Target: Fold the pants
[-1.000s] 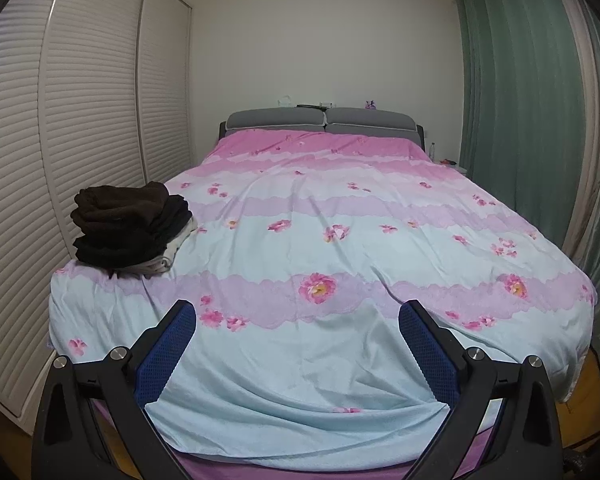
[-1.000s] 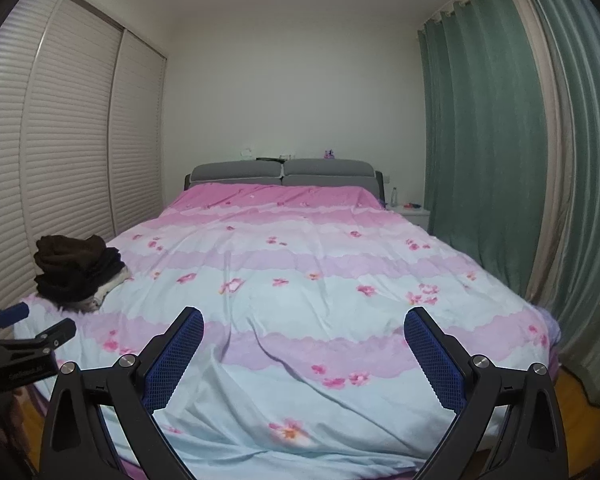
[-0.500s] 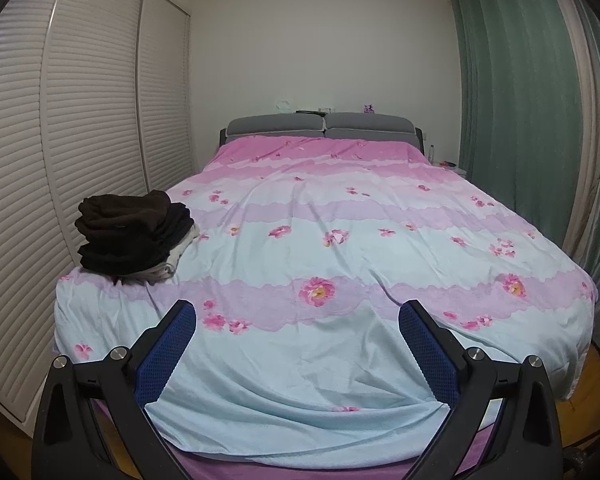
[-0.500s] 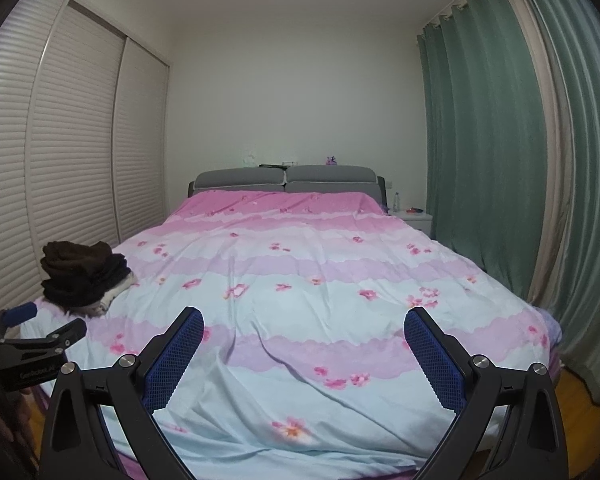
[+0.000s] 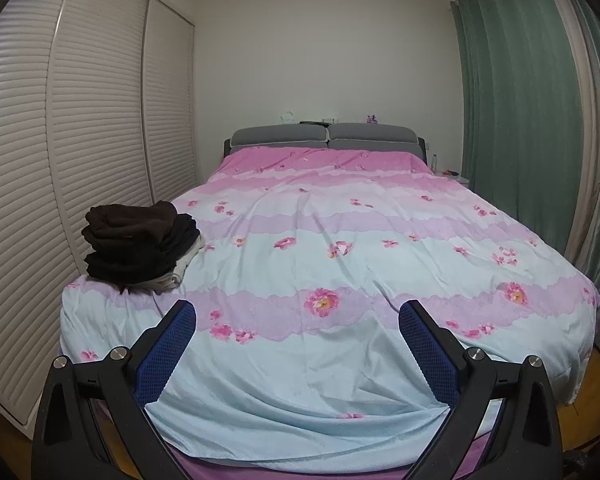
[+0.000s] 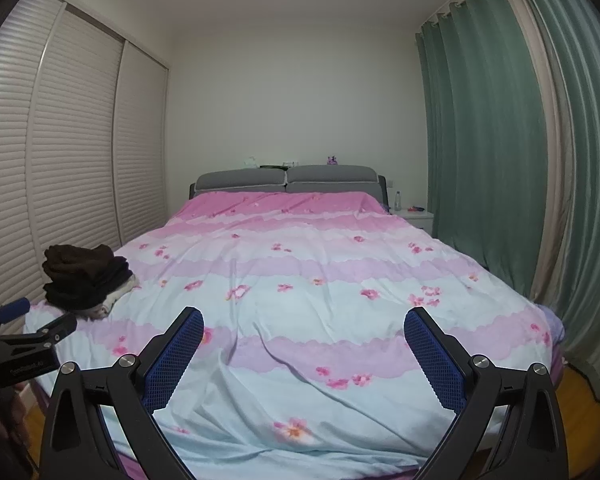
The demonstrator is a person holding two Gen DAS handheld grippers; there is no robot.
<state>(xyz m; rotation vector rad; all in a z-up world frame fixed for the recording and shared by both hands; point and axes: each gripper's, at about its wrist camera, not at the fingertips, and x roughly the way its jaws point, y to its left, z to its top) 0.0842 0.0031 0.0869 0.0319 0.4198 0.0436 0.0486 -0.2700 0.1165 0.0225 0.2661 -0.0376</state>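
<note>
A wide bed covered by a floral quilt in pink, lilac and pale blue bands (image 5: 340, 280) fills both views, seen from its foot end. The left gripper (image 5: 296, 316), a black two-finger tool with blue textured pads (image 5: 166, 354), hangs above the foot of the bed with its fingers spread wide and nothing between them. The right gripper (image 6: 303, 320), of the same build, is likewise released, its blue pads (image 6: 176, 356) far apart over the quilt and gripping nothing. In the right wrist view the left gripper also shows at the lower left edge, just off the bed's near left corner.

The stack of dark brown and black folded pants (image 5: 138, 246) sits on the quilt near the bed's left edge, toward the foot end, with a pale cream garment (image 5: 180, 268) partly showing under it at the bottom. The stack is well apart from both grippers, and neither touches it.

Beyond the bed's far end stand two grey padded headboard cushions (image 5: 324, 138) against a white wall (image 5: 324, 48). White louvred wardrobe doors (image 5: 92, 120) run along the bed's left side, and long green curtains (image 5: 512, 120) hang along its right side. A small white bedside table (image 6: 418, 216) stands by the bed's far right corner, with a small bottle (image 6: 397, 201) on it.
</note>
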